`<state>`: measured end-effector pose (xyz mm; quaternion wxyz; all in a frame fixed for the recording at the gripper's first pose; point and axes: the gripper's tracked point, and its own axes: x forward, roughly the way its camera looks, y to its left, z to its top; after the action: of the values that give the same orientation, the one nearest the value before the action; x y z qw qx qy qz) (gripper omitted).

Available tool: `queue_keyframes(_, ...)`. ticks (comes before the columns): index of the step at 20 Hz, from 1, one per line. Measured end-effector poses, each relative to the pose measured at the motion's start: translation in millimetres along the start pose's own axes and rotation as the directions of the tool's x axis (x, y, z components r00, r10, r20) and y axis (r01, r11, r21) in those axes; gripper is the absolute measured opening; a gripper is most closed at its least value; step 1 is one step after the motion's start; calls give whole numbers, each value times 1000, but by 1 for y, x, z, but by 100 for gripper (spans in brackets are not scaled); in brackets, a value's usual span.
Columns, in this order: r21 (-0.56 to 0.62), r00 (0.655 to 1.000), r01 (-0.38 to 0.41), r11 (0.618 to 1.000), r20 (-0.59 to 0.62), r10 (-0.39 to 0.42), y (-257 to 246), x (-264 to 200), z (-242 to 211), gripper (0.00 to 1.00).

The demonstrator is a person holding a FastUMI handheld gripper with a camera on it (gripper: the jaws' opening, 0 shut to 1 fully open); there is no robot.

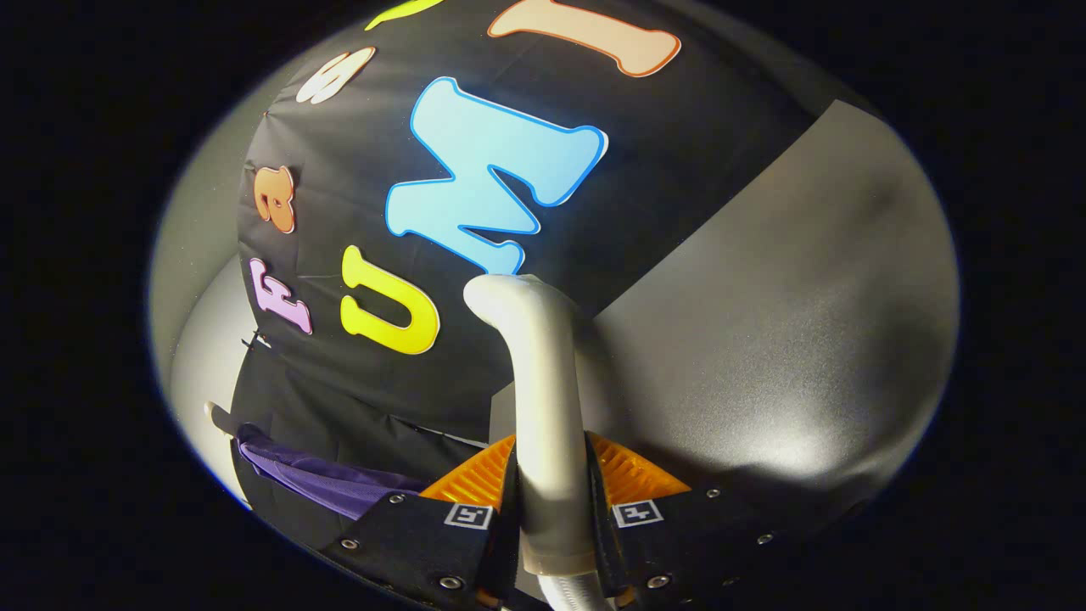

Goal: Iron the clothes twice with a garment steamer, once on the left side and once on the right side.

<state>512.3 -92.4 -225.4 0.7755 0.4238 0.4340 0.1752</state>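
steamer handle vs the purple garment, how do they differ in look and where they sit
The steamer handle is pale, smooth and rigid, standing up between the gripper fingers, which clamp it. The purple garment is dark, soft and folded, hanging off to the fingers' left, untouched. Both sit before the booth's black cloth wall.

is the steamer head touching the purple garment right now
No, the steamer is clamped between the gripper fingers and points up at the booth wall, while the purple garment hangs off to the side, apart from it.
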Motion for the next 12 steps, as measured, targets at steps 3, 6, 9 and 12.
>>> queue_keyframes(3, 2, 1000, -10, 1000, 3, 10, 4, -2, -4, 30)
queue_keyframes(6, 13, 999, -33, 999, 19, 33, 8, -12, -11, 28)
queue_keyframes(9, -19, 999, -21, 1000, 44, 22, 11, -27, -20, 28)
queue_keyframes(12, -23, 997, -43, 999, 68, 44, 26, -46, -34, 27)
